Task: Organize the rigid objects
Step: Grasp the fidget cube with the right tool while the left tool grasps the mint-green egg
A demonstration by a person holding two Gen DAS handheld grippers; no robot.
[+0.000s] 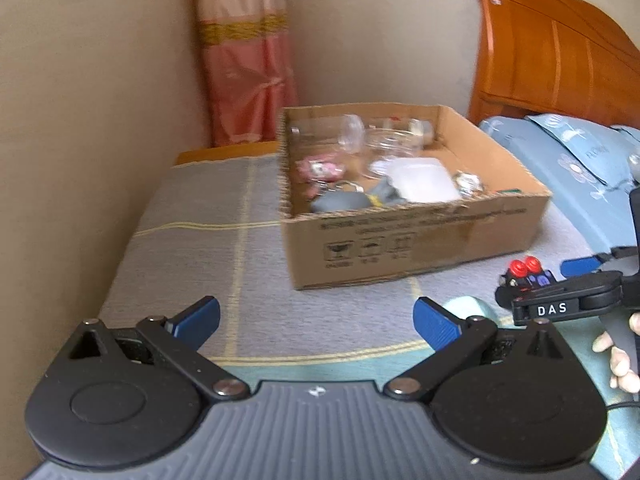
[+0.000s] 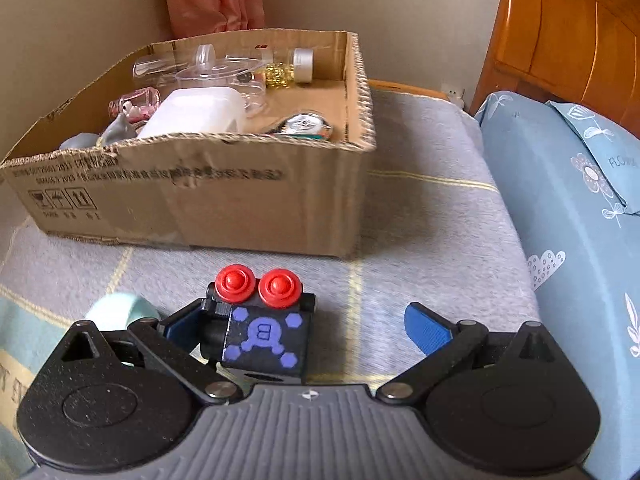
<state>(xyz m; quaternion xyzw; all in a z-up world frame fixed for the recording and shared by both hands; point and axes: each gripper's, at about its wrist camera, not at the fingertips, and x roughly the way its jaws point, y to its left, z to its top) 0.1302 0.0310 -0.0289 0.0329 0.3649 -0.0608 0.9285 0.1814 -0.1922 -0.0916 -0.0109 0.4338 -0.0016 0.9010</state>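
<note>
A cardboard box [image 1: 420,240] [image 2: 192,200] stands on the bed, holding clear jars, a white container [image 2: 196,112], a pink bottle [image 2: 136,106], a grey item and a watch [image 2: 306,125]. My left gripper [image 1: 316,322] is open and empty, low over the blanket in front of the box. My right gripper [image 2: 304,330] is open; a black toy block [image 2: 264,332] with two red knobs and purple marks sits between its fingers, against the left finger. The same block [image 1: 528,274] shows in the left wrist view at the right gripper. A pale green roll [image 2: 118,312] lies to its left.
The bed has a grey checked blanket [image 2: 420,216]. A blue flowered pillow [image 2: 580,200] lies at the right, with a wooden headboard [image 2: 568,32] behind it. A beige wall and a pink curtain [image 1: 244,60] stand behind the box.
</note>
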